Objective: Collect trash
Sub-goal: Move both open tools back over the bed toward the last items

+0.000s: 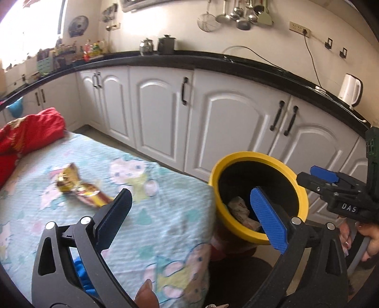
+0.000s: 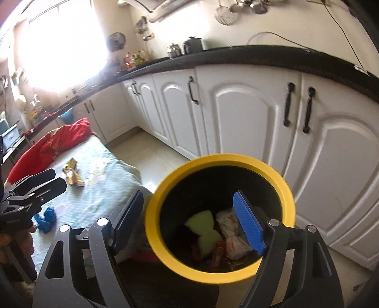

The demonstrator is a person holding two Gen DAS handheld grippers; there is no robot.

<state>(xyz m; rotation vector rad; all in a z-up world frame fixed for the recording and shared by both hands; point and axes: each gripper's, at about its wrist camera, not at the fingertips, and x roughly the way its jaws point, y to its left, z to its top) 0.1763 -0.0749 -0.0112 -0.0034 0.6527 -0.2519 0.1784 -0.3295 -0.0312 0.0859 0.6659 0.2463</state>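
Right wrist view, right tool (image 2: 188,220) spread wide over yellow-rimmed bin (image 2: 220,276)

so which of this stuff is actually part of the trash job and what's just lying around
Part of the job:
- yellow-rimmed bin, already holding trash
- snack wrappers on the table
- crumpled blue piece on the table
- left gripper and right gripper, both open and empty

Just lying about:
- red cloth
- white kettle
- hanging utensils

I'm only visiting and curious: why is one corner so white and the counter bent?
Right wrist view: the window is blown out, hiding its panes; the countertop bows from fisheye distortion. Left wrist view: milder glare top left, the wrapper slightly blurred.
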